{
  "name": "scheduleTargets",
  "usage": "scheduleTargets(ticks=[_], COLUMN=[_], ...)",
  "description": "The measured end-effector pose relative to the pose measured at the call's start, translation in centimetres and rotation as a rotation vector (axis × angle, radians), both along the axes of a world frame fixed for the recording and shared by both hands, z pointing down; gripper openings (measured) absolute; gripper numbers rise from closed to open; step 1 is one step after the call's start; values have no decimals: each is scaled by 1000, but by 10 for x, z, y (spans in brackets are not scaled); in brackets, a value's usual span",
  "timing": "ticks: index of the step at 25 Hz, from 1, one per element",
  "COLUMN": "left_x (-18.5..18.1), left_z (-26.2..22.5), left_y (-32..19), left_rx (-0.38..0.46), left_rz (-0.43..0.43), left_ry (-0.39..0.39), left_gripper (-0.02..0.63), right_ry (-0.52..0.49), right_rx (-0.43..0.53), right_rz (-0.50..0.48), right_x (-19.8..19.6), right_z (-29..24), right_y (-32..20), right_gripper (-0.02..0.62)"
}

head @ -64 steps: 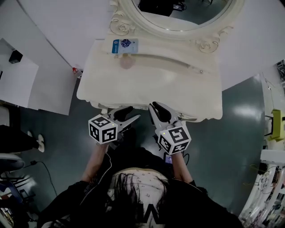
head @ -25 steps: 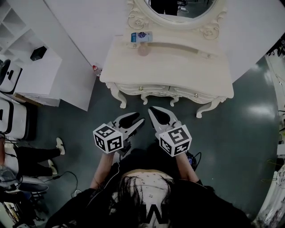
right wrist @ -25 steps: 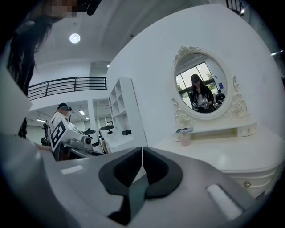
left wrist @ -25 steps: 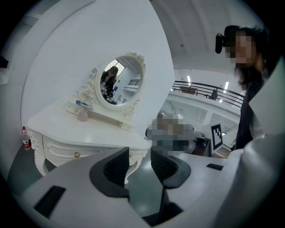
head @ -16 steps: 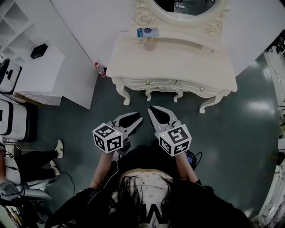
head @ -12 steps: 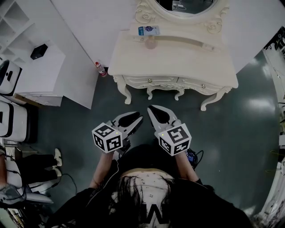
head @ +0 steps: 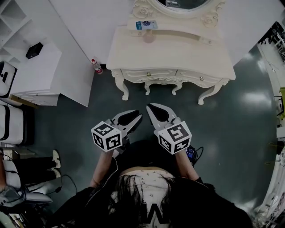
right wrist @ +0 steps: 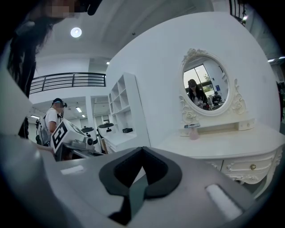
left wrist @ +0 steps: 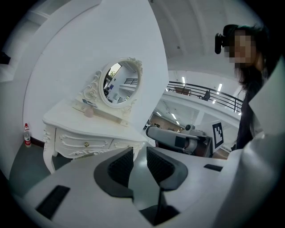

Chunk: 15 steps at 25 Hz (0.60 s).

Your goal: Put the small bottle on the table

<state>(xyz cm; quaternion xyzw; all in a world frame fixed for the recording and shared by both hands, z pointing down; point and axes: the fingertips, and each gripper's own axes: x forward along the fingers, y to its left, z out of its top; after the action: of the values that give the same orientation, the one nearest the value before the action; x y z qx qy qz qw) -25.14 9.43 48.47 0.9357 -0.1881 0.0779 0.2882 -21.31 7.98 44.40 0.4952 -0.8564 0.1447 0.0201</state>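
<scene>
Both the left tool [head: 139,117] and right tool [head: 150,108], shut and empty, have backed well away from the cream carved table [head: 178,55], where the small pink bottle [head: 149,37] stands, so placing looks finished.

The left gripper [head: 136,117] and right gripper [head: 151,108] hover side by side above the dark floor [head: 242,118], well apart from the white dressing table [head: 178,55]. What looks like a small pink bottle [head: 148,37] stands near its mirror [head: 187,3].

Black top [head: 202,208]; grey left gripper [head: 139,116] and right gripper [head: 148,107], black-and-white marker cubes [head: 107,136]
</scene>
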Motion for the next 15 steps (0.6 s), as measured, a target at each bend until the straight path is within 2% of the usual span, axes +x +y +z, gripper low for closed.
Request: scheduleTargets(ticks=[15], left_x=[-12], left_z=[2], left_y=[9], left_rx=[-2], left_rz=[-18], left_ry=[-2], left_gripper=[94], right_ry=[24], right_rx=[-9], right_rz=[2], right_x=[-4], right_z=[3], right_y=[12], right_gripper=[11])
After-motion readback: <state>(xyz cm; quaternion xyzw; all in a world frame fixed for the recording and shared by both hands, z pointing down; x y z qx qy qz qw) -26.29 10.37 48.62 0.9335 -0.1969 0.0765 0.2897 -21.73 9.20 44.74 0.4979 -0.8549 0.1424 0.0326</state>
